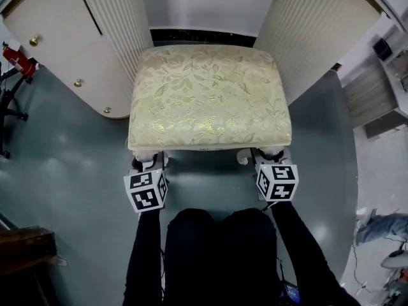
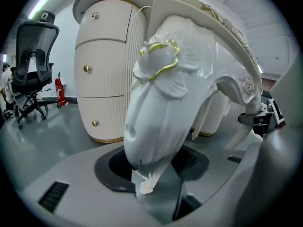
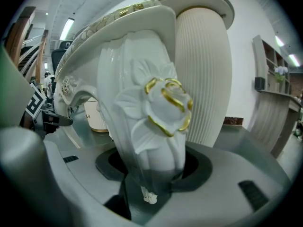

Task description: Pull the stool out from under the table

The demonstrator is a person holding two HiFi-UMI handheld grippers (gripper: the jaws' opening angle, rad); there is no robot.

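The stool (image 1: 209, 94) has a cream floral cushion and white carved legs, and it stands between the dressing table's two pedestals. My left gripper (image 1: 148, 164) is shut on the stool's front left leg (image 2: 161, 108), a glossy white leg with a gold-edged flower; the leg fills the space between the jaws (image 2: 151, 174). My right gripper (image 1: 271, 160) is shut on the front right leg (image 3: 147, 112), held low between its jaws (image 3: 151, 178). Both marker cubes sit just in front of the stool's near edge, and the person's dark sleeves reach to them.
The left pedestal (image 1: 70, 43) has drawers with gold knobs; the ribbed right pedestal (image 1: 312, 30) stands close to the stool. A red fire extinguisher (image 1: 19, 61) and an office chair (image 2: 31, 46) are at the left. Dark wooden furniture (image 1: 25, 247) is at lower left, shelving (image 1: 382, 75) at right.
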